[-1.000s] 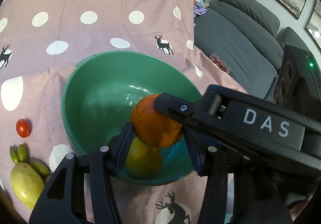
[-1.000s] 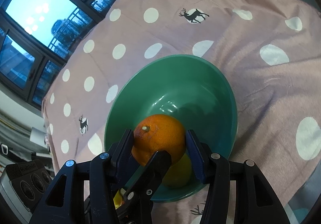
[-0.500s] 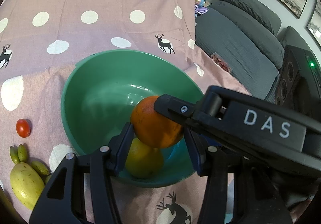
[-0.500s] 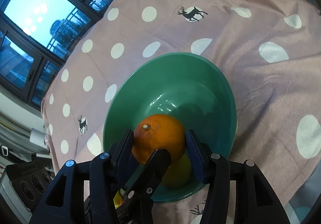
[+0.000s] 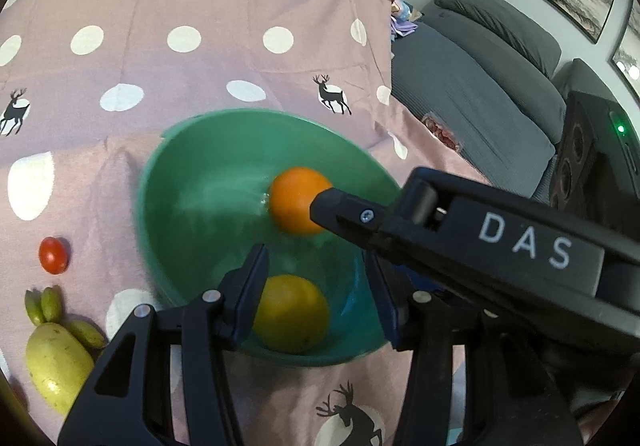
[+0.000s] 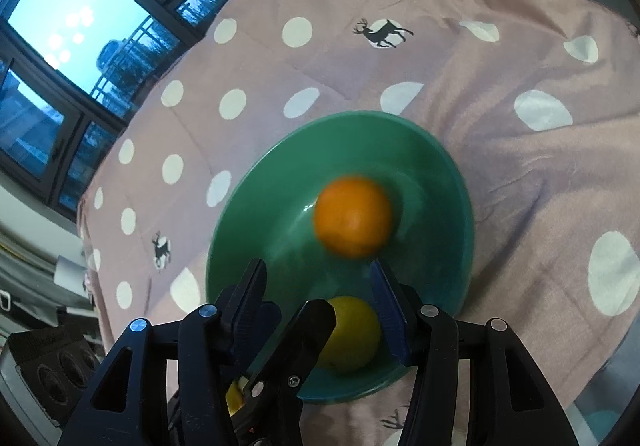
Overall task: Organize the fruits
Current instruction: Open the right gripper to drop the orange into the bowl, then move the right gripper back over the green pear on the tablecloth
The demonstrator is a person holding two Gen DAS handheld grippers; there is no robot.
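Note:
A green bowl (image 5: pixel 192 182) (image 6: pixel 260 206) sits on a pink polka-dot cloth. An orange (image 5: pixel 296 202) (image 6: pixel 352 222) lies free inside it, blurred, beyond both grippers. A yellow citrus fruit (image 5: pixel 290 312) (image 6: pixel 352 338) rests at the bowl's near side. My left gripper (image 5: pixel 316 286) is open over the bowl's near rim, around nothing. My right gripper (image 6: pixel 320 298) is open and empty just above the yellow fruit; its body crosses the left wrist view (image 5: pixel 460 230).
Left of the bowl lie a cherry tomato (image 5: pixel 53 255), small green fruits (image 5: pixel 42 306) and a yellow-green mango (image 5: pixel 58 366). A grey sofa (image 5: pixel 480 86) and a black speaker (image 5: pixel 580 166) stand to the right, past the cloth's edge.
The orange has left the jaws and dropped into the bowl, farther in. Both grippers have opened wider and drawn back a little.

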